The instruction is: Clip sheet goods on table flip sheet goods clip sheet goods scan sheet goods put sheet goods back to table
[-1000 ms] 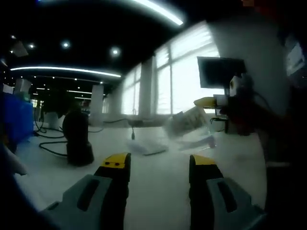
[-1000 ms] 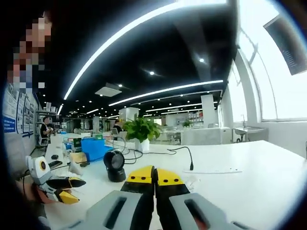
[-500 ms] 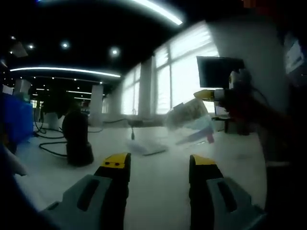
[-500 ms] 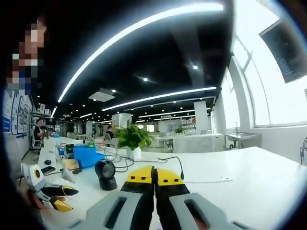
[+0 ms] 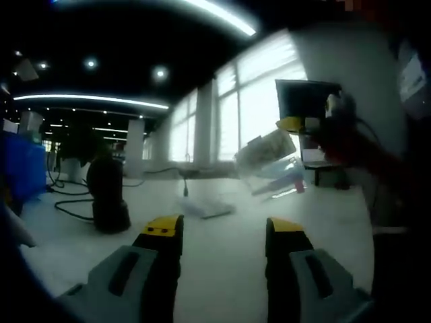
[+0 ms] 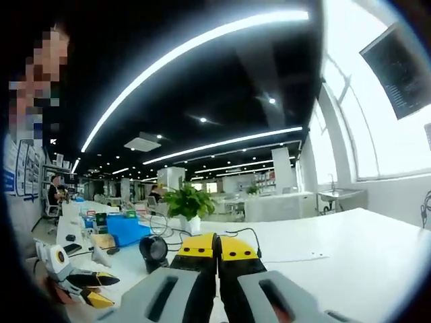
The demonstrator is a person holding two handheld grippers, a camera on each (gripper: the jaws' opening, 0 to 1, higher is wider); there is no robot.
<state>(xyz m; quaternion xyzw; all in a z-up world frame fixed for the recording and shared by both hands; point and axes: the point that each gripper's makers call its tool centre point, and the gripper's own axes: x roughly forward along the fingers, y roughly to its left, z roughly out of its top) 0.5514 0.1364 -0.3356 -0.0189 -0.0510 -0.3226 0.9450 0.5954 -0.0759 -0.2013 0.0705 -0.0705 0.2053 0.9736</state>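
One glossy flat packet [image 5: 268,165] — pinched aloft by right claw [image 5: 291,124], above white table [image 5: 222,249]

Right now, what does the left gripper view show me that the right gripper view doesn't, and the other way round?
Left gripper view: the right gripper holding the clear sheet goods up off the table, a flat sheet lying on it, and a dark monitor. Right gripper view: its own jaws closed together, the left gripper low at the left, a potted plant and a blue bin. Both share the white table and the black scanner standing on it.
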